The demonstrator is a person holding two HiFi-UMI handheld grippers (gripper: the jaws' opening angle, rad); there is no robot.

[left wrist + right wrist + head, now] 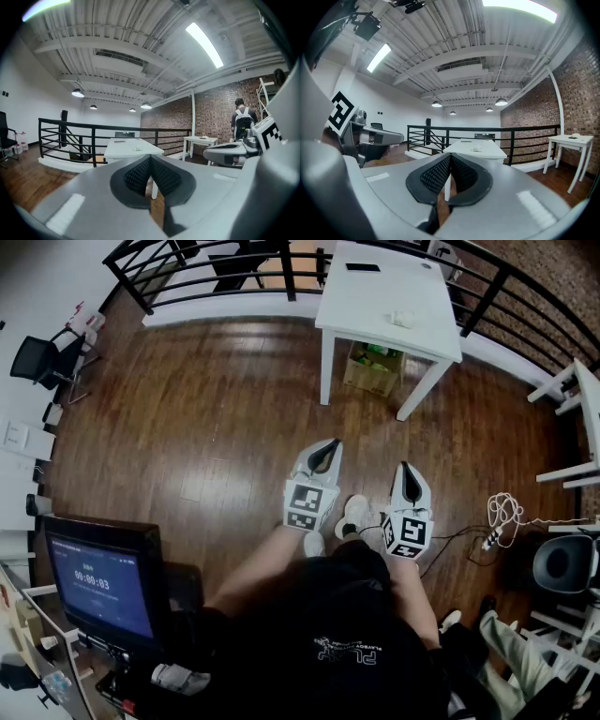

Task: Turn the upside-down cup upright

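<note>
Jaws of left hand-held gripper (331, 442) and right hand-held gripper (404, 466) are pressed together, empty, above the brown wooden floor (216, 427).

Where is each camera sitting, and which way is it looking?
Head view: on the person's head, looking steeply down at the floor; both forearms, left tool, right tool show.
Left gripper view: on the left tool, looking along its shut jaws toward the white table.
Right gripper view: on the right tool, along its shut jaws.
Shared: both gripper views see that table and the black railing.
</note>
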